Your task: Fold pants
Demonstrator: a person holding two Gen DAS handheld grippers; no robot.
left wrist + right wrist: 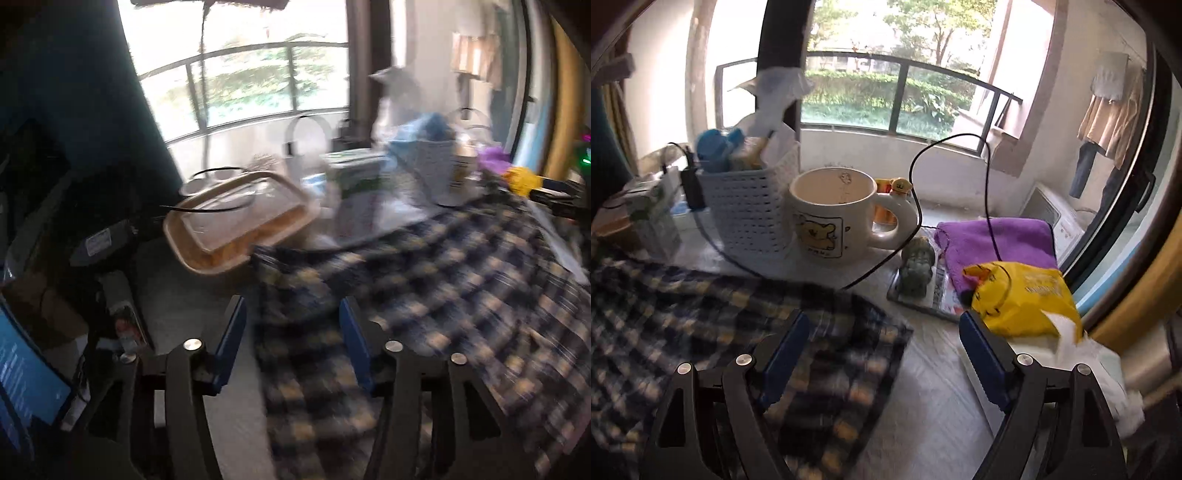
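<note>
Soft matt checked cloth pants [701, 317] beside a glossy ceramic mug [831, 221], a woven-look plastic basket [750, 218], fluffy purple towel [993, 240] and shiny yellow plastic bag [1023, 299].

A lived-in home: a cartoon mug [827, 218], a white basket [750, 206] and laundry [1108, 118] hanging by the balcony window [886, 88].

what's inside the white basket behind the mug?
The white basket holds a blue item, a yellowish packet and white tissue or paper sticking out. Its walls hide the lower contents. The mug stands beside it.
</note>
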